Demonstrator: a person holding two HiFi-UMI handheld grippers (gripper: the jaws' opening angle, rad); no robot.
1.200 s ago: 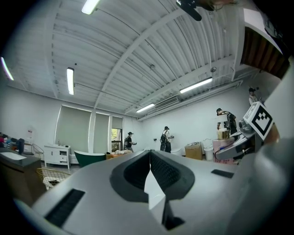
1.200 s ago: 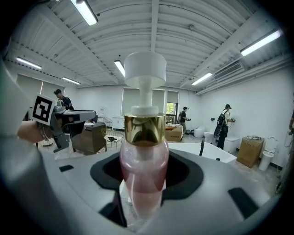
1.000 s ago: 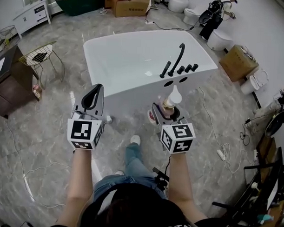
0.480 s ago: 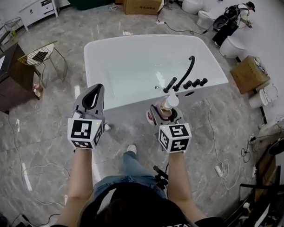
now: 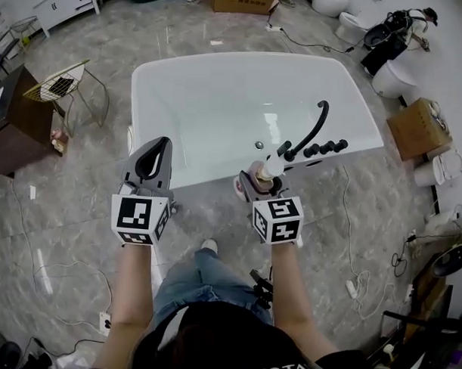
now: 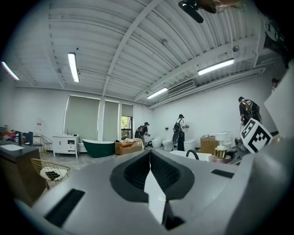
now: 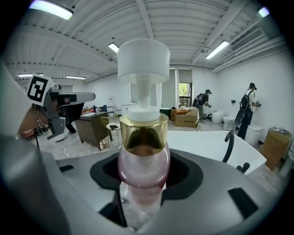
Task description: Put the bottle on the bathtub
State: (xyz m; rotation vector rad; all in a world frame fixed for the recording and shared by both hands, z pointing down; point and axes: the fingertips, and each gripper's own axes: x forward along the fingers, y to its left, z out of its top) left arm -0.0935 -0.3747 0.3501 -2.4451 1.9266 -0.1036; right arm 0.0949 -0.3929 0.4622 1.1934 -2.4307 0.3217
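A pink pump bottle point(image 7: 143, 160) with a gold collar and white pump head point(image 5: 275, 166) stands upright between the jaws of my right gripper point(image 5: 261, 181), which is shut on it. The bottle hangs just over the near rim of the white bathtub point(image 5: 219, 96), close to the black faucet point(image 5: 312, 130). My left gripper point(image 5: 150, 163) is held level to the left of the right one, near the tub's near wall, shut with nothing in it. In the left gripper view its jaws point(image 6: 149, 170) meet edge to edge.
Black tap knobs point(image 5: 327, 148) line the tub's rim beside the faucet. A wire chair point(image 5: 60, 87) and a dark cabinet point(image 5: 10, 127) stand at left. Cardboard boxes point(image 5: 419, 127), toilets point(image 5: 394, 76) and cables lie on the marble floor at right. People stand far off point(image 6: 179, 132).
The person has stepped closer to the tub. The right gripper carried the bottle forward, from in front of the tub wall to just over its near rim. The left gripper kept its place.
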